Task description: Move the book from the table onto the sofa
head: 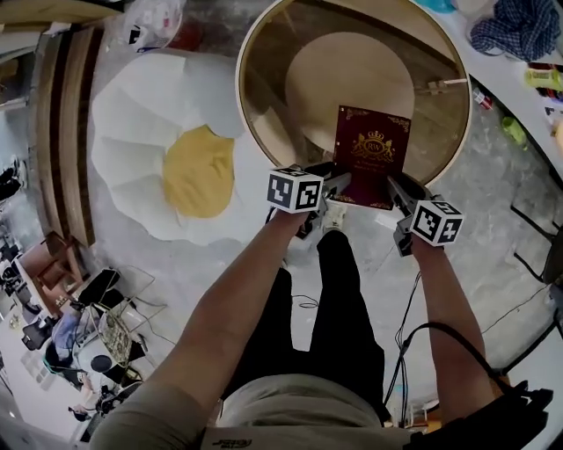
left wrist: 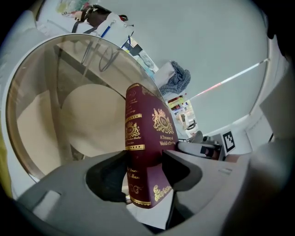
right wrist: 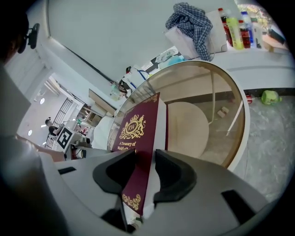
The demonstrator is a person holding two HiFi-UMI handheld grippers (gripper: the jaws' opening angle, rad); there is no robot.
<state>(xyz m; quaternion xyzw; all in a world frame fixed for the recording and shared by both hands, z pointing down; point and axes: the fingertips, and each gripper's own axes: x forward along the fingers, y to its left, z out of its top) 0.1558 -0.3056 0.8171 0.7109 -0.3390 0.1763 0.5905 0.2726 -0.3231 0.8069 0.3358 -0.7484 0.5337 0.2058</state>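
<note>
A maroon book (head: pixel 369 154) with gold print lies at the near edge of the round glass table (head: pixel 255 149). My left gripper (head: pixel 341 183) is at the book's near left corner. In the left gripper view the book (left wrist: pixel 147 138) stands between the jaws, spine toward the camera, and the left gripper (left wrist: pixel 145 173) is wide around it without a clear squeeze. My right gripper (head: pixel 394 186) is at the near right corner. In the right gripper view the right gripper (right wrist: pixel 145 168) presses the cover and page edge of the book (right wrist: pixel 138 133) from both sides.
A white and yellow fried-egg-shaped cushion (head: pixel 176 158) lies on the floor left of the table. A wooden bench (head: pixel 66 114) runs along the far left. A checked cloth (head: pixel 515 26) and bottles sit on a white counter at the right. The person's legs stand below the table edge.
</note>
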